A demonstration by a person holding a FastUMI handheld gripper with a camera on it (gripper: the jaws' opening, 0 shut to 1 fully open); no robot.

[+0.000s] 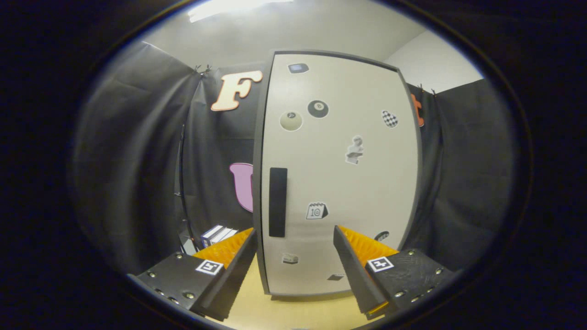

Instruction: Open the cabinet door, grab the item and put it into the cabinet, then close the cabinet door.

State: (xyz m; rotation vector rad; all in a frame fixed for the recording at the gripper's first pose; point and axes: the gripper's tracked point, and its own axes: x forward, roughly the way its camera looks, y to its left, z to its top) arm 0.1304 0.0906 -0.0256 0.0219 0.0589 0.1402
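Ahead, the closed cabinet door faces the gripper, its upright dark handle just beyond and slightly left of centre between fingers spread apart, empty.

We're in a staged recording booth: black cloth walls clipped up all round, a sticker-covered cabinet on a pale worktop, ceiling strip light overhead.
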